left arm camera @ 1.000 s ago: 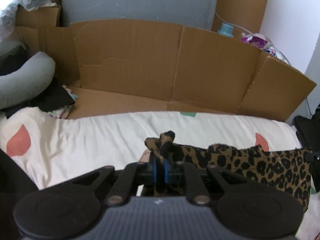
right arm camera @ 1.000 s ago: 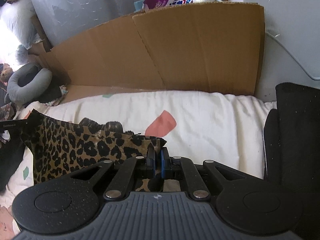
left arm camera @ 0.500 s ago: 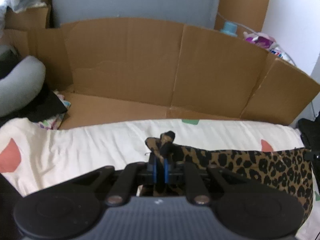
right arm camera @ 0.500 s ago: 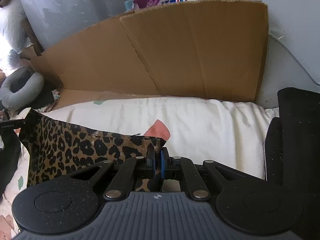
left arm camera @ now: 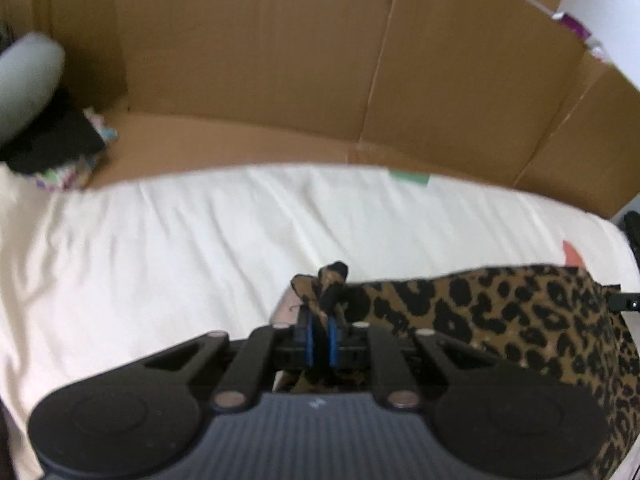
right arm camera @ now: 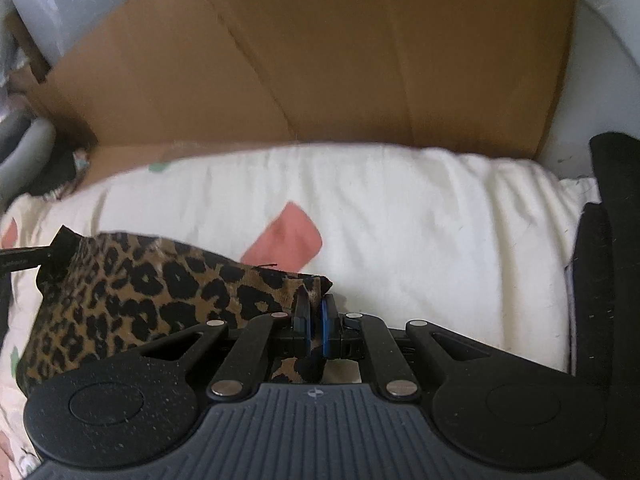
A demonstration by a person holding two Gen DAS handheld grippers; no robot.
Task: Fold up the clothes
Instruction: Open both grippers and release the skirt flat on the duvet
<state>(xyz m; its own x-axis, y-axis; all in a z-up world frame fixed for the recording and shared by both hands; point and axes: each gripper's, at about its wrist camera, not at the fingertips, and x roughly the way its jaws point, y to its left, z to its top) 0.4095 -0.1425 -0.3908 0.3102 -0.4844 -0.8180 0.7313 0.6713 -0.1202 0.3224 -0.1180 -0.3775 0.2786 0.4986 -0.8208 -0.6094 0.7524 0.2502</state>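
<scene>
Leopard-print cloth [left arm camera: 500, 312] spans both tools: left tool [left arm camera: 319, 316] clamps one top corner, right tool [right arm camera: 315, 312] the other (jaws just eased slightly), long edge taut between, hanging over bed [left arm camera: 200, 248].

I have brought both grippers lower toward the bed [left arm camera: 200, 248]. The leopard cloth [left arm camera: 500, 312] now hangs closer to the sheet, its top edge stretched straighter. The left gripper [left arm camera: 320, 322] jaws have just opened slightly, cloth between them.

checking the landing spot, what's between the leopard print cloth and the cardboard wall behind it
Only bare cream bedsheet between the leopard print cloth and the cardboard wall, with a pink patch in the right wrist view.
</scene>
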